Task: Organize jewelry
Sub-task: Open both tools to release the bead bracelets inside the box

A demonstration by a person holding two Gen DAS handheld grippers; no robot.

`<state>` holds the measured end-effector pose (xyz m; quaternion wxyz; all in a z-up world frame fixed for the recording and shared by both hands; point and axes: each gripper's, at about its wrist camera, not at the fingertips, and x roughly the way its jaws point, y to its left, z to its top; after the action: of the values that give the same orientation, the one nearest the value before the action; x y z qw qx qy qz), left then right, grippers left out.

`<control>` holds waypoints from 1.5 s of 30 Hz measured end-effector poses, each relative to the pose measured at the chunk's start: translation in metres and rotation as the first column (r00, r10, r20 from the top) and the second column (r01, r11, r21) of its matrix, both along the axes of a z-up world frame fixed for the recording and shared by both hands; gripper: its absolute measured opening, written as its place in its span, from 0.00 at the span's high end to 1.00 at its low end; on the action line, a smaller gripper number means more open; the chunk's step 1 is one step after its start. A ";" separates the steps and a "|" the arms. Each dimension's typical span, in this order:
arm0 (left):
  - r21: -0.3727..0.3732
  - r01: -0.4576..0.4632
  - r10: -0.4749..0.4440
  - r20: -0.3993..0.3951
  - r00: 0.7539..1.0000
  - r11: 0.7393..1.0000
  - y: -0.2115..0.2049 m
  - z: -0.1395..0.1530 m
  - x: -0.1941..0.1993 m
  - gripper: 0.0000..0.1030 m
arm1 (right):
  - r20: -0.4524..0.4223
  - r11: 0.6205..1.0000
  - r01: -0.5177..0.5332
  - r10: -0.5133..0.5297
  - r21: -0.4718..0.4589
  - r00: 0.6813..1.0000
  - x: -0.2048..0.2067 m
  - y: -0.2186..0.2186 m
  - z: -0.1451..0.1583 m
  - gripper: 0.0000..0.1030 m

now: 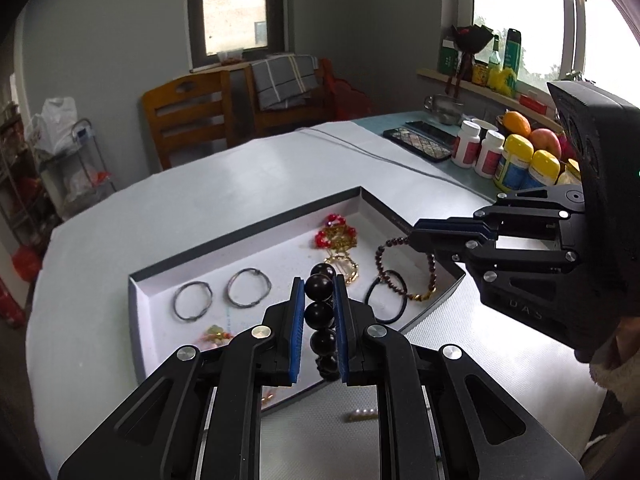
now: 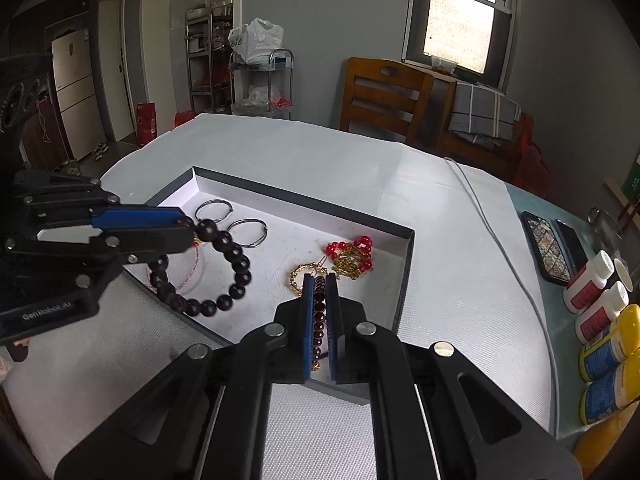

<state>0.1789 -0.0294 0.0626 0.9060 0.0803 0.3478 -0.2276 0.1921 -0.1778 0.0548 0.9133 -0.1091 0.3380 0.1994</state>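
A shallow tray (image 1: 248, 225) with a white floor and dark rim lies on the table. My left gripper (image 1: 319, 280) is shut on a bracelet of large dark beads (image 1: 319, 314), held over the tray's near side. From the right, my right gripper (image 1: 416, 237) is shut on a thin dark-red bead bracelet (image 1: 379, 260), which dangles into the tray. In the right wrist view the right gripper (image 2: 319, 278) pinches that thin bracelet (image 2: 319, 320). There the left gripper (image 2: 188, 229) holds the large-bead loop (image 2: 224, 276), hanging open over the tray (image 2: 304, 200).
In the tray lie two thin wire rings (image 1: 193, 301) (image 1: 248, 286), a red-bead and gold-chain tangle (image 1: 336, 237) and a black hair tie (image 1: 386, 297). A short pearl piece (image 1: 362, 414) lies outside. Pill bottles (image 1: 516, 164), phones (image 1: 424, 140) and a cable (image 1: 380, 156) occupy the right side.
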 end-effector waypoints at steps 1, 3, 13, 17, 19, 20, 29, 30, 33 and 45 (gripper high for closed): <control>-0.023 -0.004 0.004 -0.015 1.000 1.000 0.002 -0.003 0.003 0.86 | -0.004 1.000 -0.008 0.008 0.011 1.000 0.000 0.001 0.000 0.95; -0.032 -0.032 0.030 -0.037 0.999 0.999 0.006 -0.010 0.009 0.86 | -0.016 0.999 -0.021 0.022 0.032 1.000 0.001 0.004 -0.002 0.95; 0.047 -0.117 0.121 -0.108 0.987 0.992 0.023 -0.046 0.034 0.86 | -0.087 0.999 0.039 -0.035 0.037 0.996 0.023 -0.005 -0.025 0.95; 0.081 -0.120 0.129 -0.110 0.986 0.989 0.021 -0.054 0.037 0.86 | -0.106 0.997 0.074 -0.071 0.030 0.992 0.030 -0.014 -0.032 0.95; 0.080 -0.113 0.122 -0.109 0.987 0.990 0.020 -0.055 0.036 0.86 | -0.113 0.996 0.082 -0.078 0.024 0.990 0.032 -0.016 -0.035 0.95; 0.086 -0.113 0.122 -0.103 0.987 0.990 0.019 -0.055 0.036 0.86 | -0.117 0.996 0.084 -0.082 0.020 0.990 0.033 -0.017 -0.037 0.95; 0.107 -0.133 0.143 -0.089 0.986 0.985 0.020 -0.053 0.037 0.82 | -0.128 0.995 0.097 -0.096 -0.002 0.987 0.037 -0.016 -0.048 0.95; 0.101 -0.136 0.145 -0.091 0.985 0.986 0.020 -0.052 0.037 0.71 | -0.126 0.995 0.096 -0.095 0.001 0.988 0.037 -0.016 -0.048 0.95; 0.094 -0.148 0.155 -0.072 0.985 0.984 0.022 -0.048 0.034 0.60 | -0.112 0.996 0.092 -0.092 -0.002 0.990 0.034 -0.015 -0.044 0.93; 0.093 -0.178 0.182 -0.031 0.983 0.980 0.026 -0.034 0.022 0.37 | -0.037 0.993 0.110 -0.108 0.034 0.993 0.015 -0.022 -0.014 0.57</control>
<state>0.2006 -0.0030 0.0283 0.9114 0.0846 0.3811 -0.1303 0.2066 -0.1997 0.0408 0.9185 -0.0705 0.3559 0.1572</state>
